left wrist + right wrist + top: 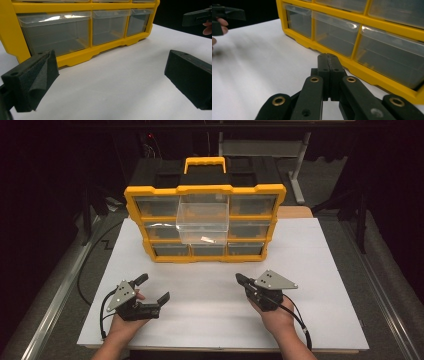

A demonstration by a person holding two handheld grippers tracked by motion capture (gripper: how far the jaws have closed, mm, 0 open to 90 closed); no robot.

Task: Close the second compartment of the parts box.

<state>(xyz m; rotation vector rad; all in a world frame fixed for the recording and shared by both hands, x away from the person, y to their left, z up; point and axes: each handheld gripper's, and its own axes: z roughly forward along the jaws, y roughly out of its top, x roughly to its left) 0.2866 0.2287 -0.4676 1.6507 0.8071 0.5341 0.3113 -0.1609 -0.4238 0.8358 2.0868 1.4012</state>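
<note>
The yellow organizer (pixel 205 222) stands upright toward the far edge of the white board (pixel 310 285), centred between its left and right edges, with its handle (pixel 204 164) on top. Of its 9 clear drawers, the middle drawer (pixel 202 222) is drawn out toward the person and covers much of the bottom-centre drawer's front; a small pale piece (pixel 206 239) lies inside it, too small to identify. The other drawers look dim behind their fronts, and their contents cannot be made out. In the left gripper view the organizer's top rows are cut off by the upper edge.

The left gripper (pixel 154 289) sits near the board's near-left corner, its jaws spread wide with nothing between them. The right gripper (pixel 240 279) lies right of centre toward the near edge, its jaws pressed together on nothing, tip aimed at the organizer's lower row. Both forearms are cut off at the bottom of the high view.

A broad strip of bare board lies between the grippers and the organizer's base. Beyond the board the room is dark and hard to read.
</note>
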